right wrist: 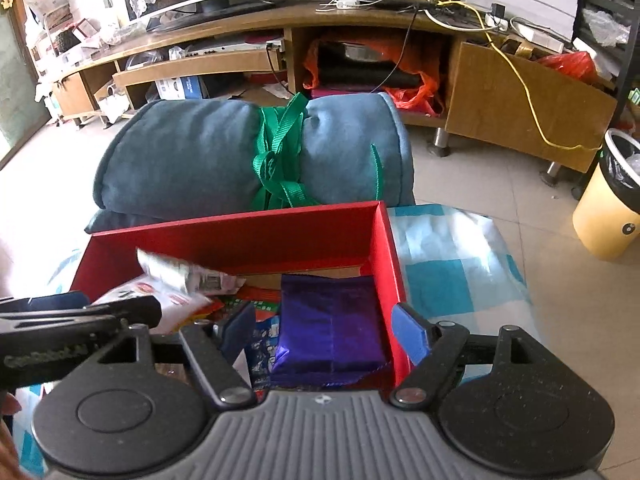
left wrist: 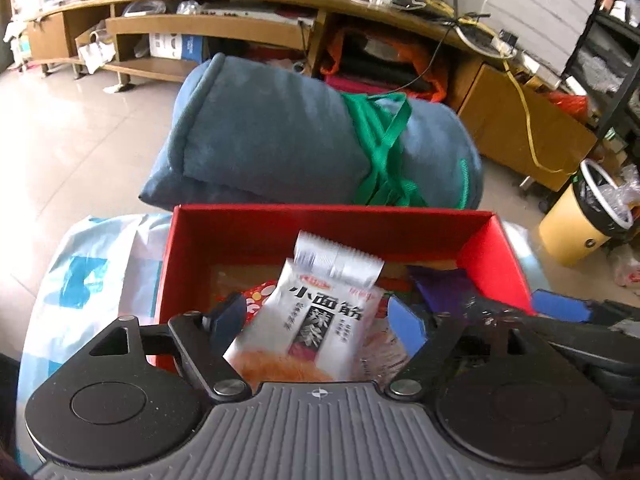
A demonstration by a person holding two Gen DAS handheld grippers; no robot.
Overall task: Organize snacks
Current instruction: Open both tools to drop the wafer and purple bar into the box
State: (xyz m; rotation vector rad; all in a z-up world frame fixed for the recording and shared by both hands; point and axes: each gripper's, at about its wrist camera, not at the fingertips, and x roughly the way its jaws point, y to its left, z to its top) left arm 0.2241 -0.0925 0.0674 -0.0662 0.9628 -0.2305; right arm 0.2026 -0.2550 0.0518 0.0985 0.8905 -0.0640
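Left gripper [left wrist: 318, 322] held over the near edge of the red box [left wrist: 320, 224], jaws spread wide, blue pads apart; right gripper [right wrist: 324, 330] alongside at the same near edge, toward the box's right wall, jaws likewise wide apart.
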